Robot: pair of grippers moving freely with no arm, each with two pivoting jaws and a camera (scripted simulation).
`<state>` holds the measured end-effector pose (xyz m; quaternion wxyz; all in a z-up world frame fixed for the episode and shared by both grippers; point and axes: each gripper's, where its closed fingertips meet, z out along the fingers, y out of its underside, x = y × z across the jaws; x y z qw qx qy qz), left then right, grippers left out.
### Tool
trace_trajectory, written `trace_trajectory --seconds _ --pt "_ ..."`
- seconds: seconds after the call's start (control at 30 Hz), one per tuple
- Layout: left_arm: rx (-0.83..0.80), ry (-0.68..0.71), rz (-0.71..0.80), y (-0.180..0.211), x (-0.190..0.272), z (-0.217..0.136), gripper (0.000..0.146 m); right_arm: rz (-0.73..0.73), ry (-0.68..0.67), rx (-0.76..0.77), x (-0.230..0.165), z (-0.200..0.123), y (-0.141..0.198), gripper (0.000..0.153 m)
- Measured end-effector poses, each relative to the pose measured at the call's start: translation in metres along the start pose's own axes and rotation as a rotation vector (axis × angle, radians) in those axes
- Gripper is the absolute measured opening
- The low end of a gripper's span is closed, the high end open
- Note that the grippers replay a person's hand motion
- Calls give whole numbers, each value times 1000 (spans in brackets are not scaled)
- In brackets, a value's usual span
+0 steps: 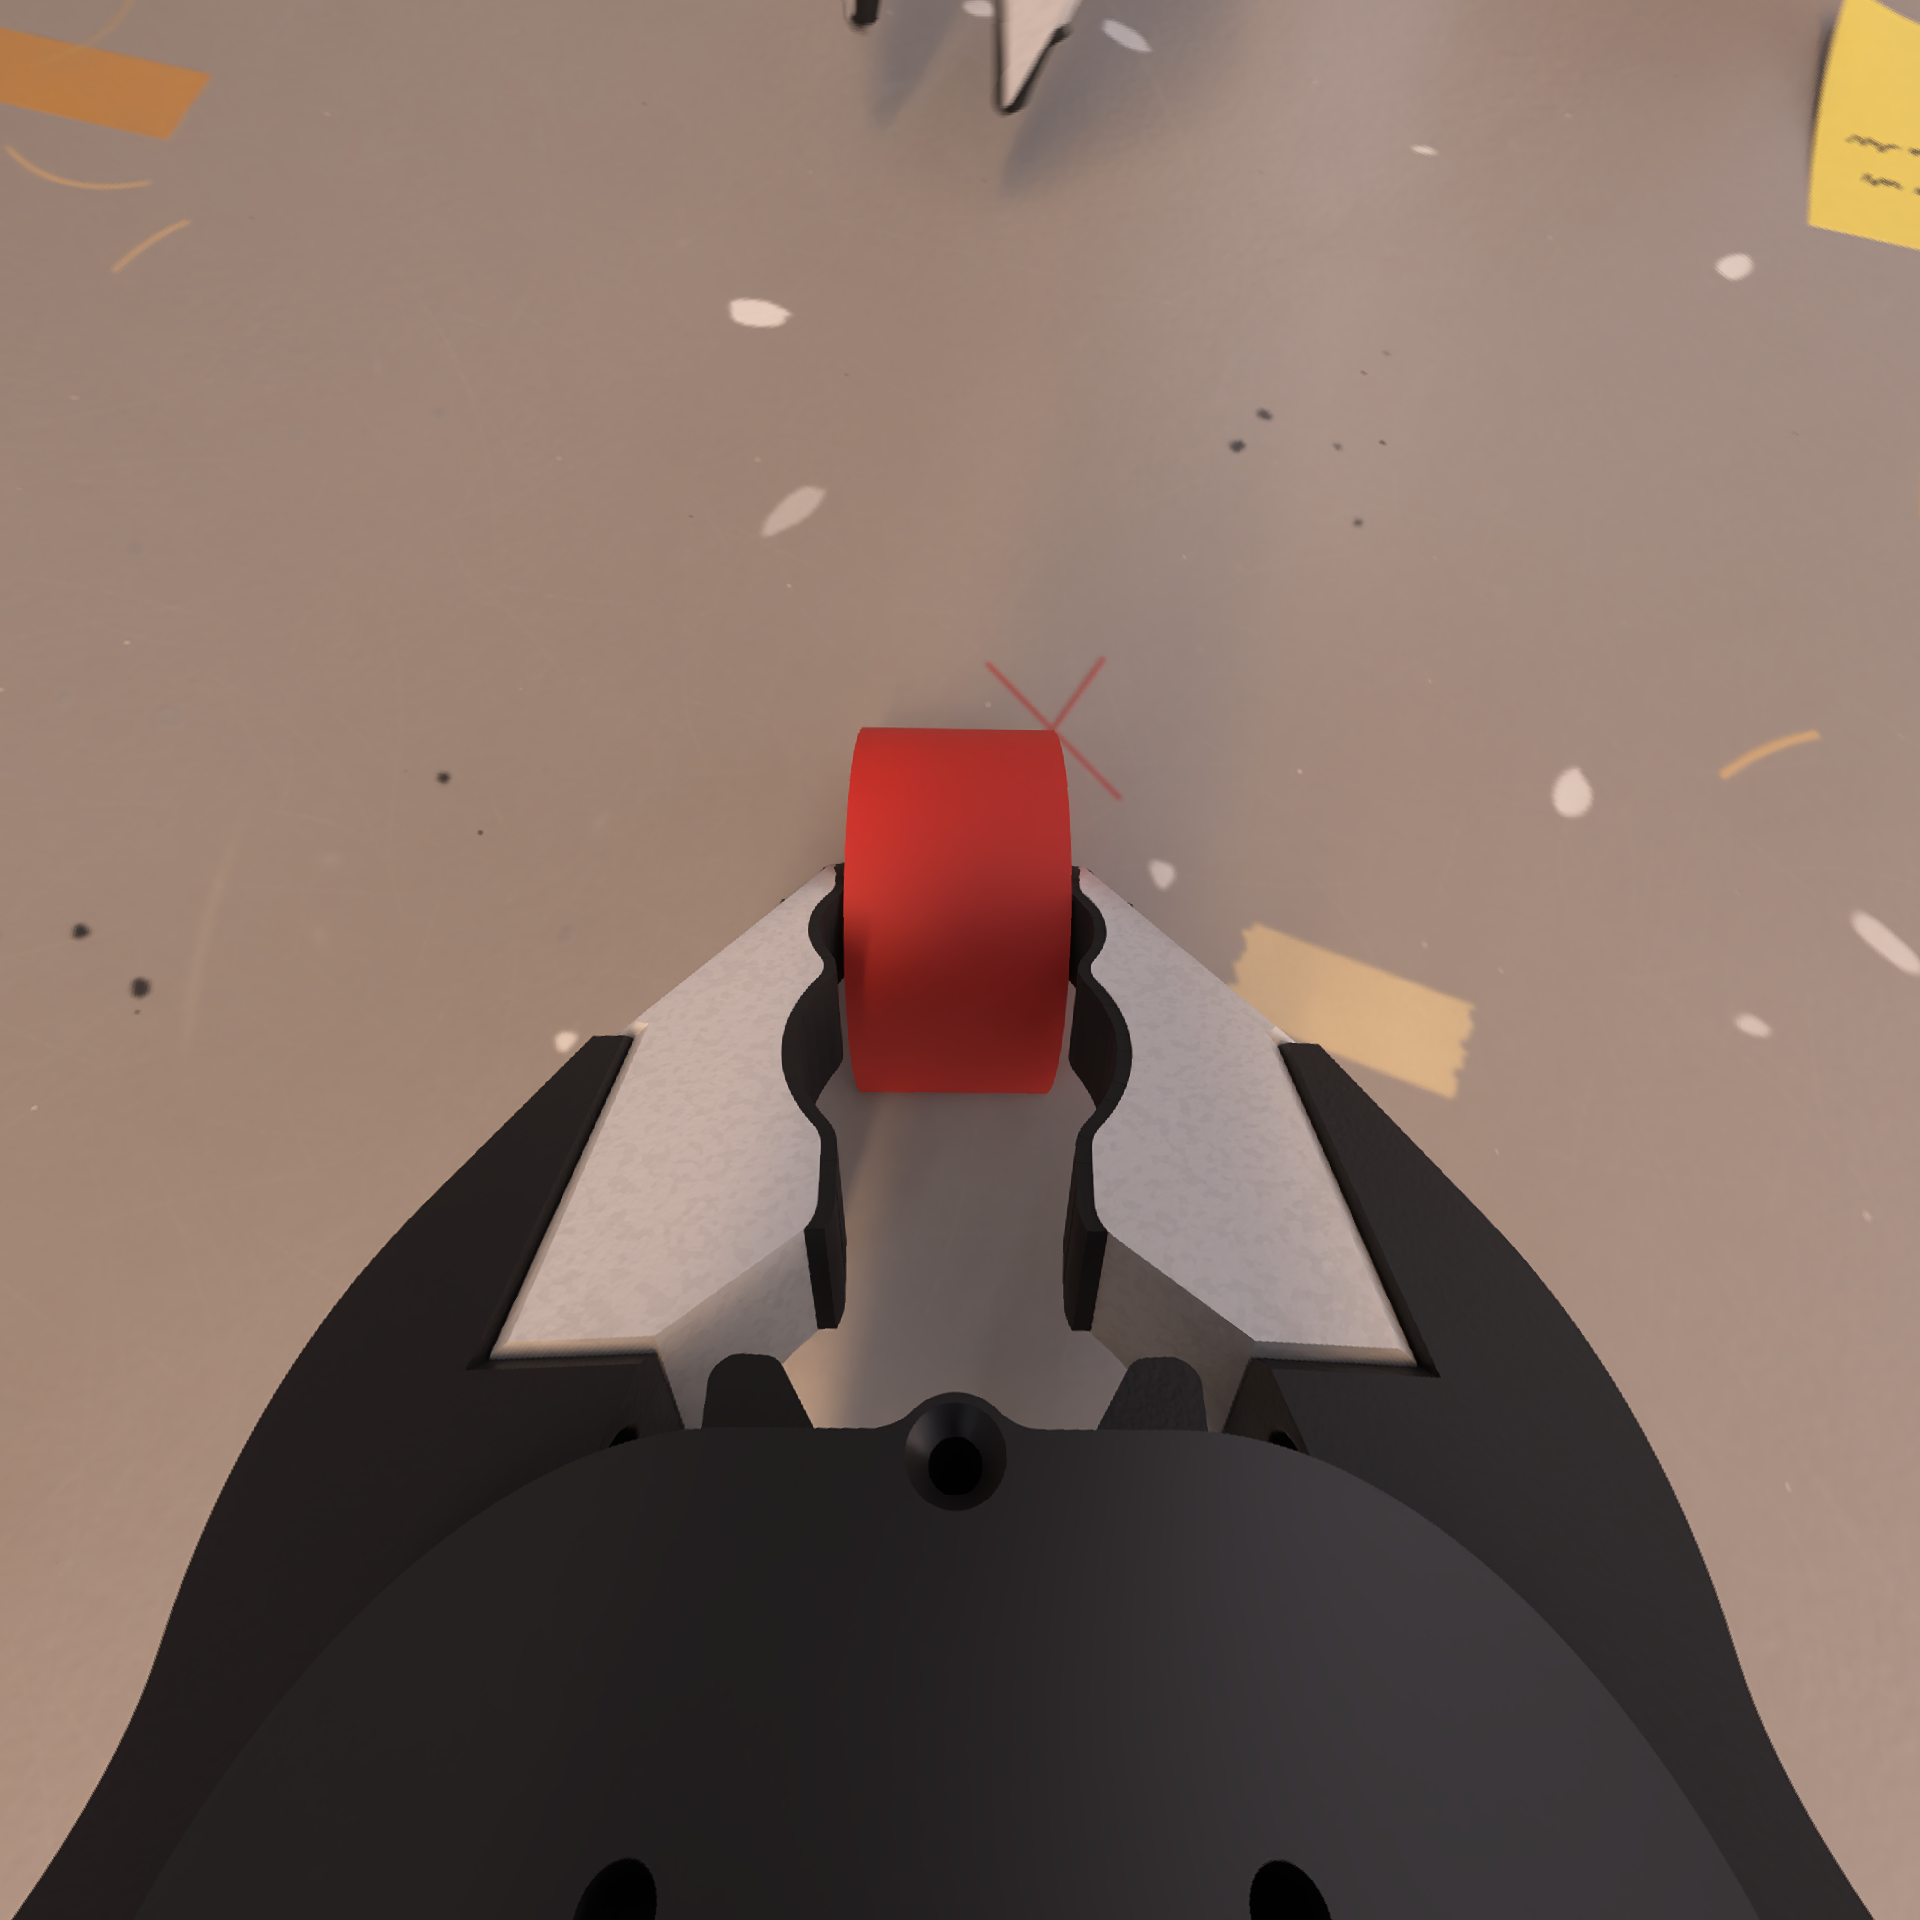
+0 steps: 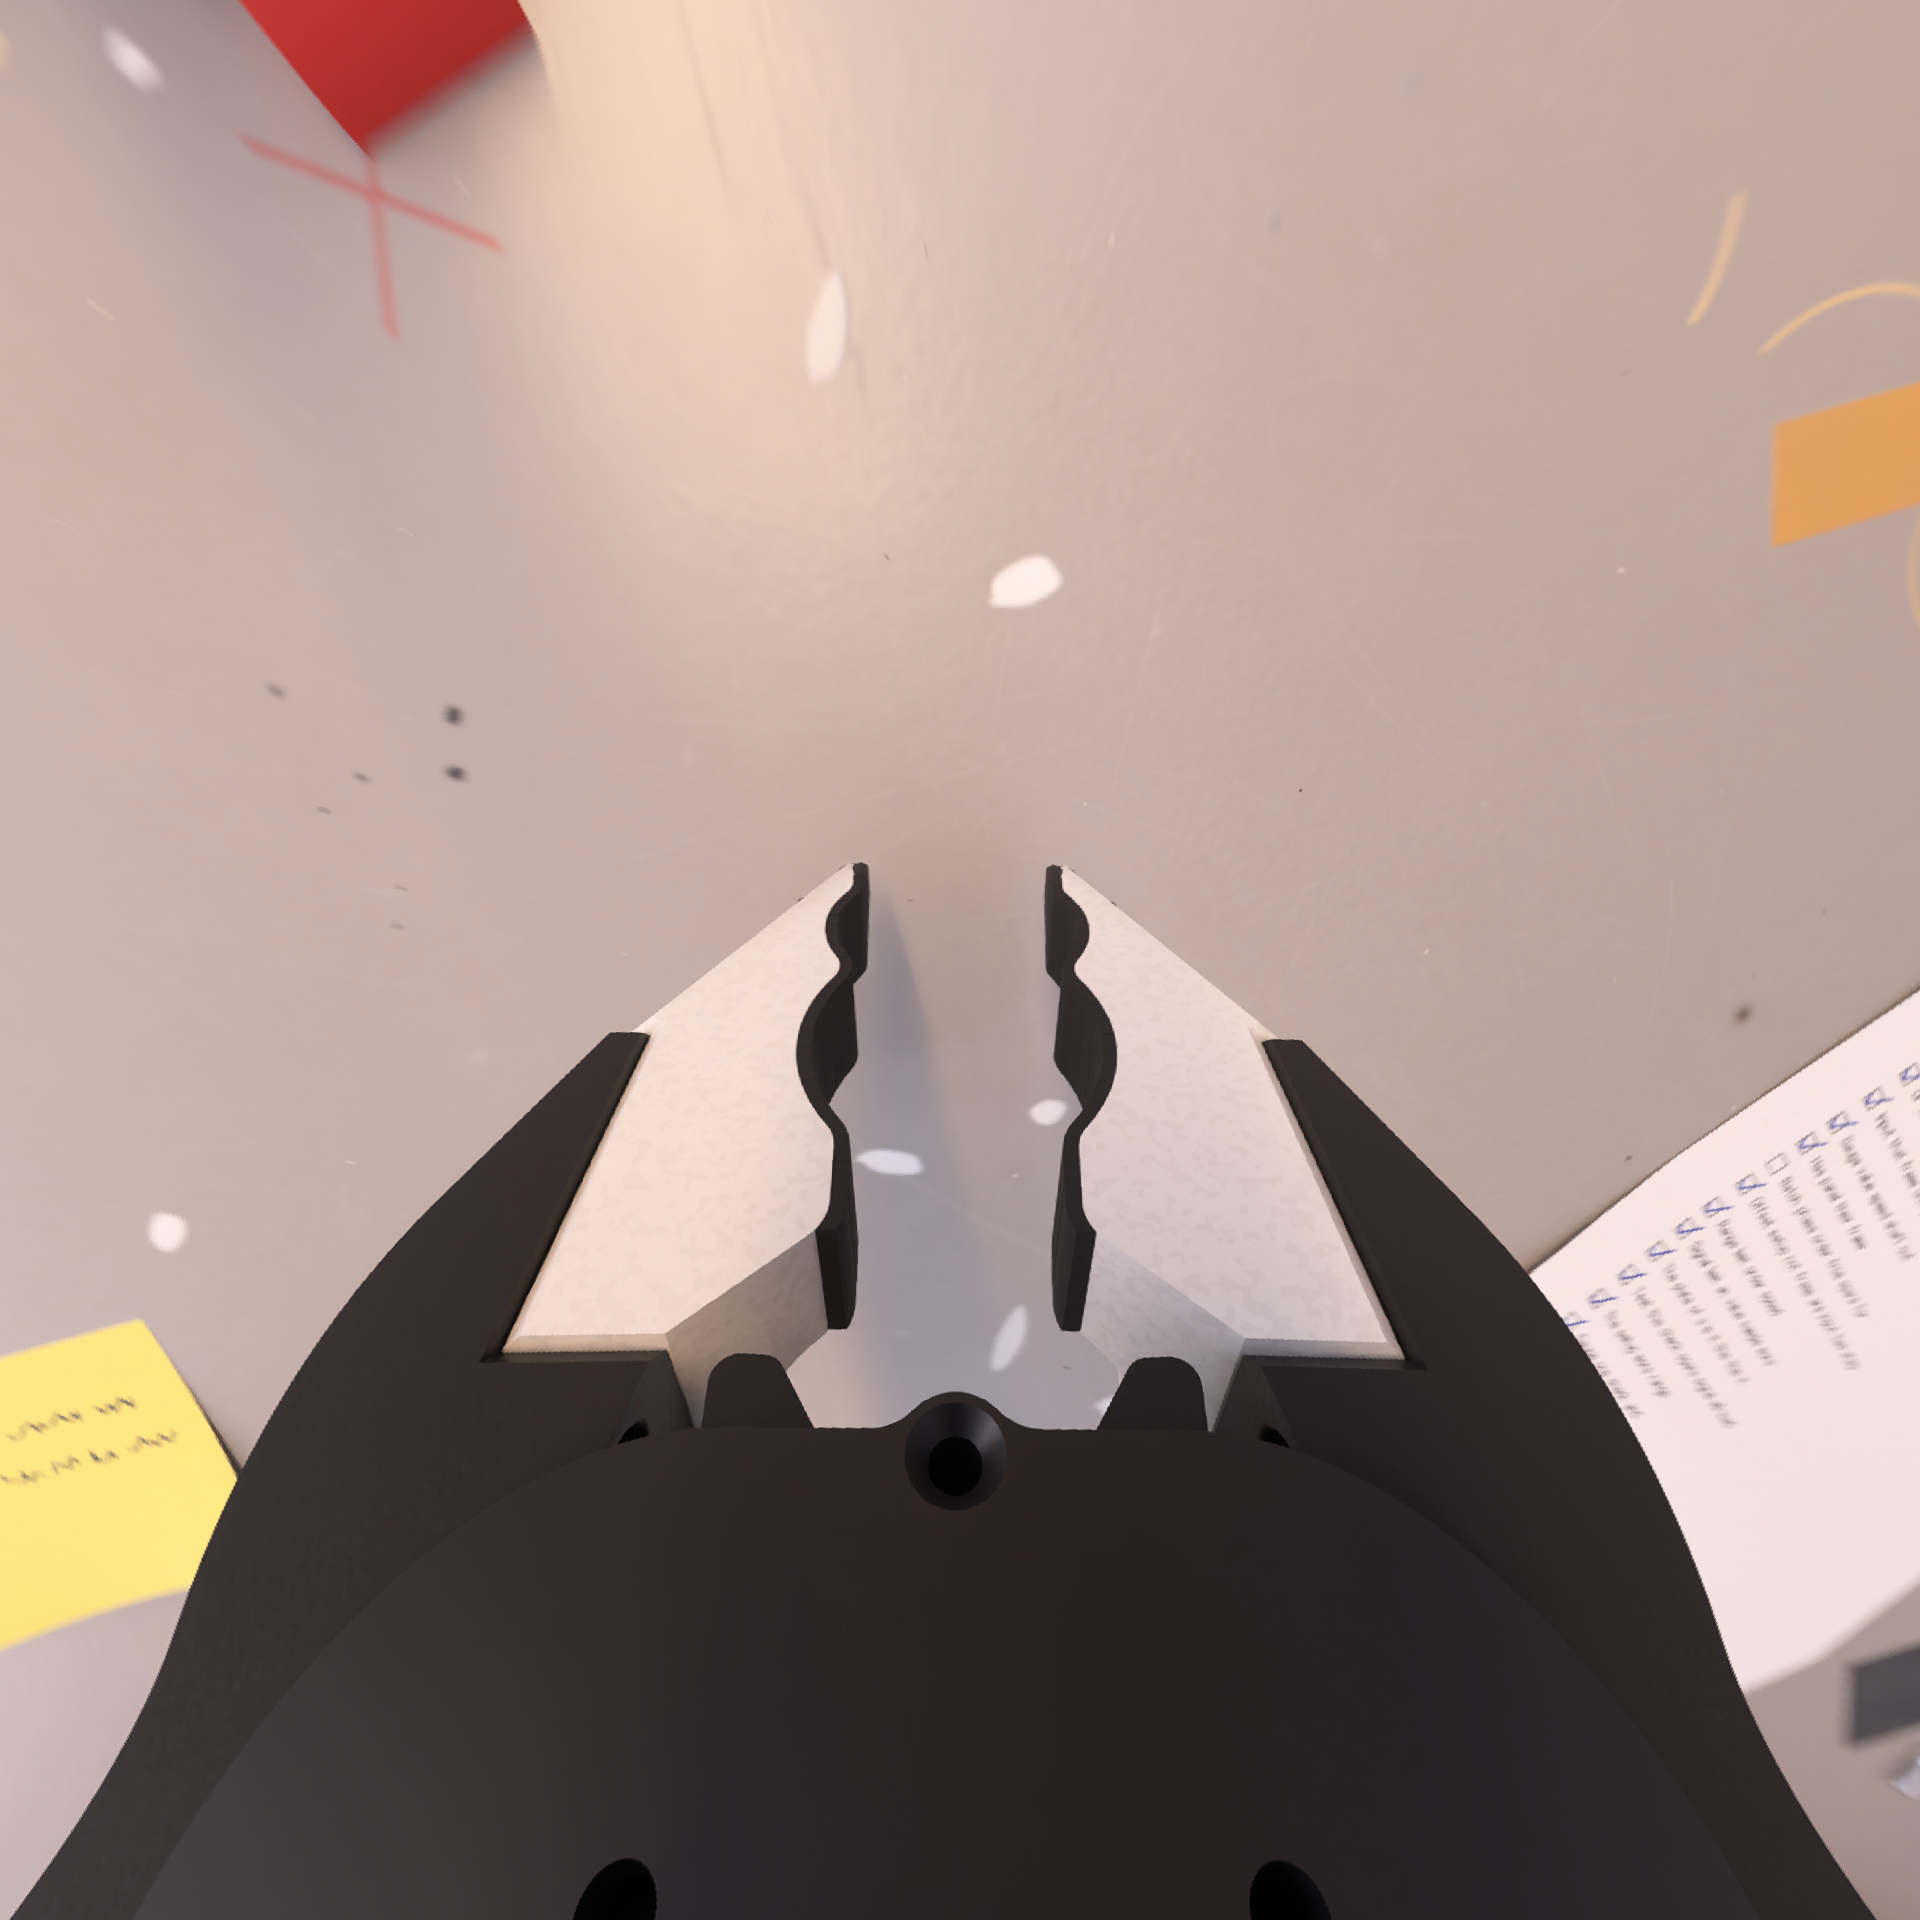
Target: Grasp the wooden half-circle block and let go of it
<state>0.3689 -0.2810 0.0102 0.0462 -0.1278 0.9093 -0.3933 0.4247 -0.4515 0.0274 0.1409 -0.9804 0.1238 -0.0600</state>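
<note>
The half-circle block [image 1: 956,831] is red, with its curved face turned toward the left wrist camera. My left gripper [image 1: 956,873] is shut on it, and both dark pads touch its flat sides. It sits near a faint red cross [image 1: 1049,717] drawn on the table. In the right wrist view a corner of the block [image 2: 395,62] shows at the top left, close to the same cross [image 2: 379,208]. My right gripper [image 2: 956,868] is open and empty, well away from the block. Its pale fingers [image 1: 1023,52] show far off at the top of the left wrist view.
A yellow sticky note [image 1: 1870,135] [image 2: 94,1475] lies on the tan table. There are orange tape strips [image 1: 94,83] [image 2: 1849,478], a beige tape strip [image 1: 1351,1008], and a white printed sheet [image 2: 1745,1299] to the right of my right gripper. White flecks and dark specks are scattered about.
</note>
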Motion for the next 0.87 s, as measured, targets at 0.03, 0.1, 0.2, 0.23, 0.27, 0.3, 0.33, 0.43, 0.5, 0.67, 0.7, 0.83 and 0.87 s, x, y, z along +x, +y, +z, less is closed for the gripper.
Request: trace_trajectory --seconds 0.03,0.1,0.2,0.23,0.27,0.3,0.33,0.43,0.5,0.67,0.7,0.83,0.87 --pt "2 -16 -5 -1 -1 1 40 23 6 63 -3 -7 -2 37" --pt "4 -51 -24 -4 -5 5 40 39 14 200 -16 -20 -11 38" --pt "2 -143 -109 -11 -18 11 40 41 5 310 -42 -25 -25 45" --pt "3 -169 -132 -14 -22 14 40 35 16 331 -49 -22 -31 51" --pt "7 -178 -139 -17 -24 17 40 31 41 350 -52 -17 -39 56" --pt "13 -176 -136 -19 -25 19 40 30 70 363 -53 -12 -46 61" --pt "22 -172 -131 -21 -26 20 48 33 93 371 -53 -6 -53 65" --pt "102 -145 -169 -30 -25 9 70 33 133 366 -45 10 -70 76" --pt "146 -166 -172 -34 -28 -8 70 14 107 331 -44 20 -74 77" --pt "251 -375 -179 -33 -58 -88 63 25 108 249 -32 26 -60 60" --pt "283 -422 -207 -31 -65 -109 60 38 122 243 -29 25 -56 60" --pt "412 -580 -346 -11 -86 -183 50 72 233 260 -17 8 -49 67" --pt "427 -604 -379 -4 -87 -195 49 88 247 291 -16 1 -51 69"
